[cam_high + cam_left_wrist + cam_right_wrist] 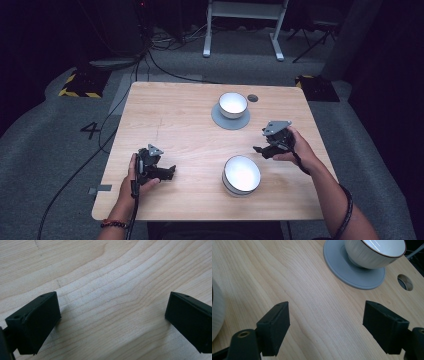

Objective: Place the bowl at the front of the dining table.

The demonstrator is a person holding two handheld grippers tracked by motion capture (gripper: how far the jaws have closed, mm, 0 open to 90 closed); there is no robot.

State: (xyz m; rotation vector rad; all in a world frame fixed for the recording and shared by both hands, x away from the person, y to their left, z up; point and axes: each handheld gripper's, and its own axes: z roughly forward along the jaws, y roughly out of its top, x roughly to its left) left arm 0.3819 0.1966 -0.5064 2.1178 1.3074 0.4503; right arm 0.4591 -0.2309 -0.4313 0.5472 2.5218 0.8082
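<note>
Left claw (169,172): held low over bare wood at the near left, jaws spread wide with nothing between them; it sits well apart from both bowls.
Surface (175,120): pale wood with flowing grain, smooth and matt, with a small round hole (252,98) near the far edge.
Near bowl (241,174): round, white and glossy inside, with a fine-lined pale outside; it stands directly on the wood between the two claws, closer to the right one.
Far bowl (233,104): the same make (a thin dark line rims it in the right gripper view), seated upright on the saucer.
Saucer (230,119): flat grey disc, matt, with a shallow centre ring, lying toward the far edge.
Right claw (261,149): jaws wide apart and empty, hovering just right of the near bowl and pointing toward the far one.
Step in hand: likely a reach for a bowl. Best to come in level, set one jaw inside the rim and one outside, and close gently, since glazed ware slips and chips.
</note>
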